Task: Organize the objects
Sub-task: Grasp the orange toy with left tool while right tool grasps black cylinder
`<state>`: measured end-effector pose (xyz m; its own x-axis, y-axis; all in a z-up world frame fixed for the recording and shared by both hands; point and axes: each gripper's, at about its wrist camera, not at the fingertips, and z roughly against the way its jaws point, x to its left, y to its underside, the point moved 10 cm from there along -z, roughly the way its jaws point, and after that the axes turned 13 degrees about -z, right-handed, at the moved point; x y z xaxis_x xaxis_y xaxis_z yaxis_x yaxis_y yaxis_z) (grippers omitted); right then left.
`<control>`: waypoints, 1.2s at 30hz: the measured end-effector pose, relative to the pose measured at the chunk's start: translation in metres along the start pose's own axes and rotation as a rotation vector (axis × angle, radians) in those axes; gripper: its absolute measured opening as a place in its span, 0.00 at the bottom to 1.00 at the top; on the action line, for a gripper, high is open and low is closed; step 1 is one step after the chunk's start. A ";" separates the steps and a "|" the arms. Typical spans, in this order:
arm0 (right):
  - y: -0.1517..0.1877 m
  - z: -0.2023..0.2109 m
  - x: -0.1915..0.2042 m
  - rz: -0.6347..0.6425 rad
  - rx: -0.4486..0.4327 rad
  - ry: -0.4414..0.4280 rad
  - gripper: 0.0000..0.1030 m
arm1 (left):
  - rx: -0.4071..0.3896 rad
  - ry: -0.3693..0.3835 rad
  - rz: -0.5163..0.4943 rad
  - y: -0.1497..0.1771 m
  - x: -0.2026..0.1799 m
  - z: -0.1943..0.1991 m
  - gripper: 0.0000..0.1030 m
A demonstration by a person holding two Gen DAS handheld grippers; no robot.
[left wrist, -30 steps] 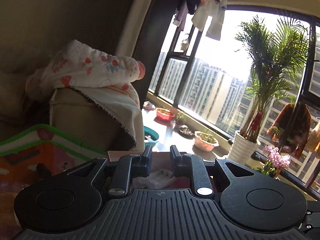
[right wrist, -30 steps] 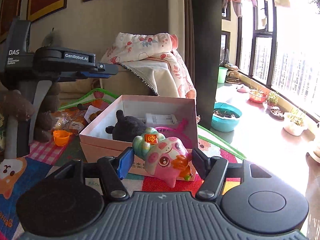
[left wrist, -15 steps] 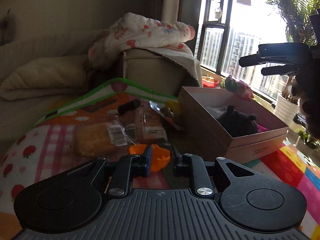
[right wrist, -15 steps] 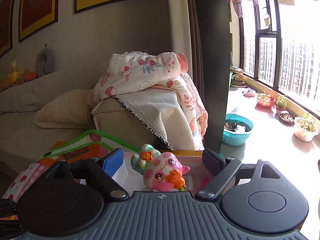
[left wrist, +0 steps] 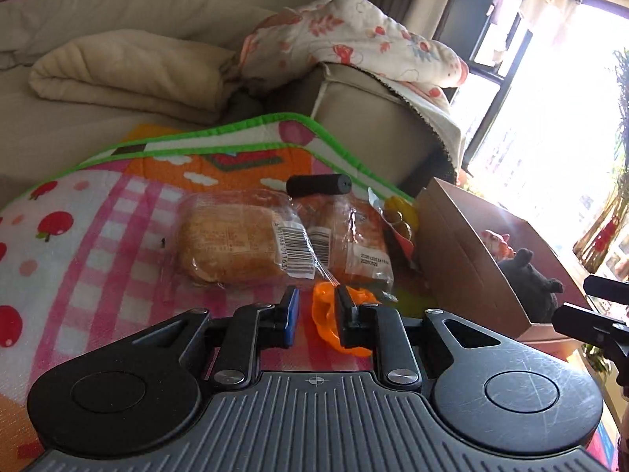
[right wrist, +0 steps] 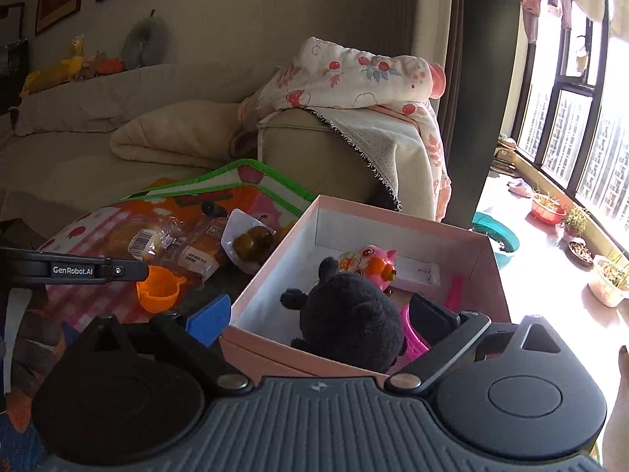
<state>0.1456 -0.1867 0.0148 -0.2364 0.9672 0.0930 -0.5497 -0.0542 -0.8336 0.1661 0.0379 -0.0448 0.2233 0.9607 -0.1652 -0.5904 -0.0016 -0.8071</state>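
Starting with the left wrist view: left gripper [left wrist: 316, 314] low over the play mat [left wrist: 98, 228], jaws narrowly parted, orange cup [left wrist: 334, 326] at its right finger, possibly touching; contact unclear. Two wrapped bread packs [left wrist: 236, 247] just beyond; black cylinder [left wrist: 318, 185] behind them. Cardboard box [left wrist: 471, 251] to the right.

Right wrist view: right gripper [right wrist: 322, 318] jaws wide apart, straddling the box's near corner [right wrist: 275, 350]. Inside the box: black plush toy [right wrist: 354, 322] and pink pig toy [right wrist: 369, 261] behind it. Orange cup [right wrist: 159, 289] on the mat, left of the box.

2 bread packs [left wrist: 232, 247], 1 cup [right wrist: 159, 289], 1 box [right wrist: 483, 251].
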 end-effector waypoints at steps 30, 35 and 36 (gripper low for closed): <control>-0.059 -0.199 0.126 -0.085 0.408 -0.054 0.18 | -0.049 0.188 0.075 0.025 0.001 0.018 0.14; -0.060 -0.115 0.119 -0.057 0.341 -0.150 0.18 | -0.045 0.198 0.084 0.025 0.002 0.018 0.14; -0.057 -0.097 0.115 -0.054 0.329 -0.166 0.18 | -0.045 0.197 0.083 0.025 0.002 0.018 0.14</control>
<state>0.2272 -0.0481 0.0203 -0.3115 0.9191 0.2414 -0.7868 -0.1070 -0.6078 0.1374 0.0449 -0.0553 0.3255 0.8838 -0.3359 -0.5788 -0.0947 -0.8100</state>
